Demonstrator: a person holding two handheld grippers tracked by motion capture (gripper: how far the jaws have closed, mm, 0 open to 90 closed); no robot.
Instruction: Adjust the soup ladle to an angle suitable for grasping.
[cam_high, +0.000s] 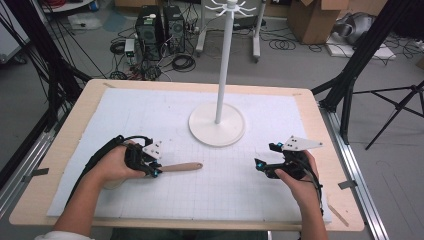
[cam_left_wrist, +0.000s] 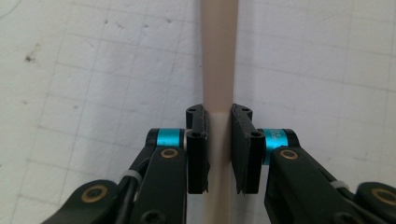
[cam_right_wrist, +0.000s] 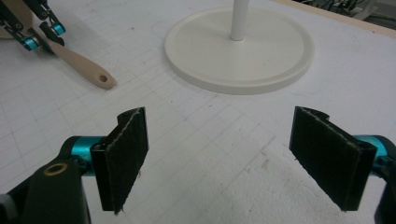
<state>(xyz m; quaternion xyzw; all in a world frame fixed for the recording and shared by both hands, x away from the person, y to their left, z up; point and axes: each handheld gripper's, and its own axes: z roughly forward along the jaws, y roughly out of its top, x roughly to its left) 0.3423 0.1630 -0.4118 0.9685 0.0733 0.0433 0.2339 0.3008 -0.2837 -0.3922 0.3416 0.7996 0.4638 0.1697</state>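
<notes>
Smooth pale wooden handle (cam_left_wrist: 218, 70), holed tip

Pale wooden handle (cam_left_wrist: 219, 60) between black jaws with turquoise collars, lying on a white mat (cam_high: 150, 115) ruled with a faint grey grid. Cream-white stand (cam_high: 217, 125) at far centre. Light tan table (cam_high: 75, 115) rim around the mat.

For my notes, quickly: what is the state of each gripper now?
Left gripper: shut on the wooden handle.
Right gripper: open, holding nothing.
</notes>
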